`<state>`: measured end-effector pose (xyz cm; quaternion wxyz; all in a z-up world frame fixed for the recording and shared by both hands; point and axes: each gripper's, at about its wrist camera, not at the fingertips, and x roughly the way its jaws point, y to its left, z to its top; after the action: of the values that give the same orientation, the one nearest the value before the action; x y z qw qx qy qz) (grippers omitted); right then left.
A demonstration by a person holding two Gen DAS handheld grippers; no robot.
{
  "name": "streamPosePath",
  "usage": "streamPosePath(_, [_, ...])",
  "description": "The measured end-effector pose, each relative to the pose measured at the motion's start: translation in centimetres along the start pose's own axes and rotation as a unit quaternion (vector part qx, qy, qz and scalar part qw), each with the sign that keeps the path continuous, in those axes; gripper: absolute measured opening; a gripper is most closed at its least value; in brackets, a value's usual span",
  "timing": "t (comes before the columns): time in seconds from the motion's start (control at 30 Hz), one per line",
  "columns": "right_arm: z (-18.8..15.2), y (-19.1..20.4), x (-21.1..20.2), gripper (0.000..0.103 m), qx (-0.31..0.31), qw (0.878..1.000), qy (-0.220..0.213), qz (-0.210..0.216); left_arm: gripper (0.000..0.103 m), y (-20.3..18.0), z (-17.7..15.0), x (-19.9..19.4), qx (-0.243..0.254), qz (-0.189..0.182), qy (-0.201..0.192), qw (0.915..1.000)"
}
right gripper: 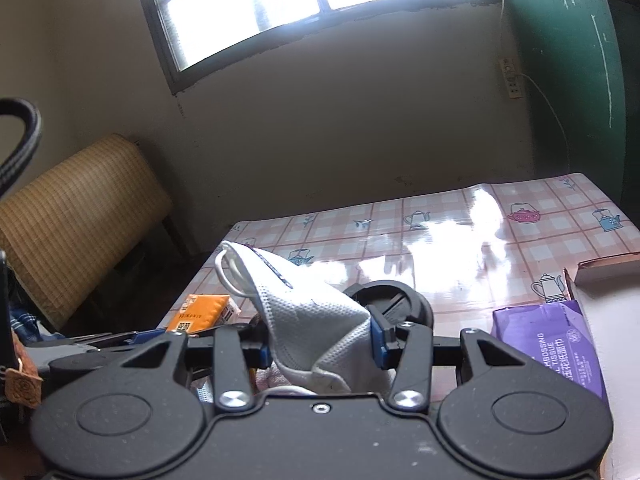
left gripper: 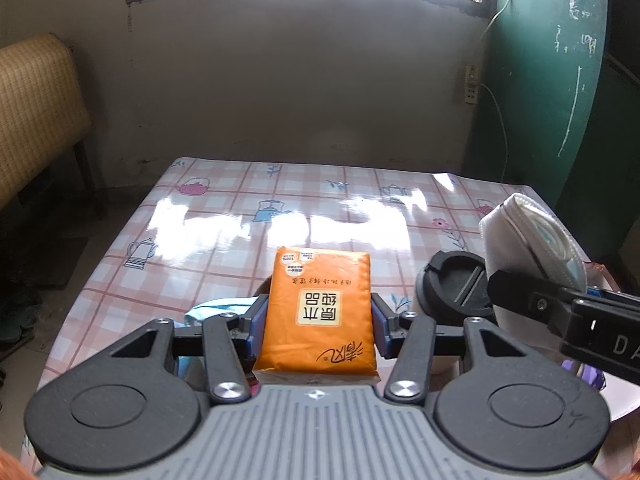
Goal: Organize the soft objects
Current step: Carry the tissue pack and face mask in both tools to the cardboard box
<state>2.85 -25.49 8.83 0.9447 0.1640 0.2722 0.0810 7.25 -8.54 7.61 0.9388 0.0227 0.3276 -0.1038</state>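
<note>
Under the tissue pack [left gripper: 320,312] | blue item [left gripper: 214,309] mostly hidden

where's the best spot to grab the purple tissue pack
Grip the purple tissue pack across its short width, near the middle, coming from above with the jaws over its two long sides. It lies flat inside the box, and its soft, flat shape should squeeze evenly there. Both grippers are full now.
</note>
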Motion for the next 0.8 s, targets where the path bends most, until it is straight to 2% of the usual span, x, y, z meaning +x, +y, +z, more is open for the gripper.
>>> streamPosePath(0.8, [0.3,-2.5,-2.7,0.053,0.021,0.999,-0.021,-0.037,0.052,-3.8,0.2,0.2,0.03,-0.038,-0.004,0.9988])
